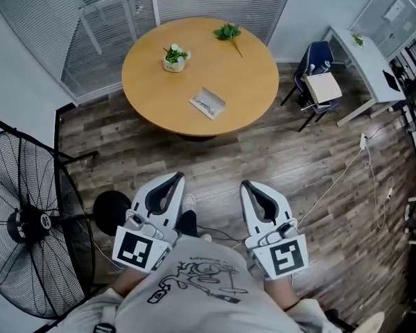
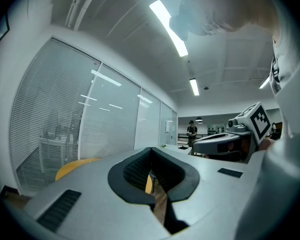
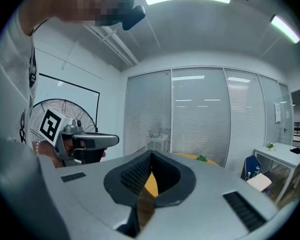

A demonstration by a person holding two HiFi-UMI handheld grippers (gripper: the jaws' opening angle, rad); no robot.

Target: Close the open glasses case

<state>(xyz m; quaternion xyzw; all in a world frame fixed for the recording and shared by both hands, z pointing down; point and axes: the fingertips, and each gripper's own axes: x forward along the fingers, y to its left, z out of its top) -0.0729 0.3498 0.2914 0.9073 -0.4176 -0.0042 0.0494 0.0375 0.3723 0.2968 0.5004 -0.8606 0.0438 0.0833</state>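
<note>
Lying open on the round wooden table (image 1: 253, 82), the glasses case (image 1: 208, 103) sits a little below the tabletop's middle, in the upper centre of the head view, with nothing touching it. A small potted plant (image 1: 175, 57) stands on the same table up and to the left of the case, and a loose green sprig (image 1: 228, 31) lies near the table's far edge.

Both grippers are at the bottom of the head view, close to the person's chest and well apart from the table. The left gripper (image 1: 177, 177) is clenched: its own view shows the black pads meeting at the tips (image 2: 151, 149) with nothing held between them. The right gripper (image 1: 246, 184) is clenched and empty too, its tips touching (image 3: 151, 153).

A large black fan (image 1: 28, 220) stands at the lower left. A blue chair (image 1: 317, 75) and a white desk (image 1: 364, 54) stand at the upper right, on the wood-plank floor (image 1: 319, 186).
</note>
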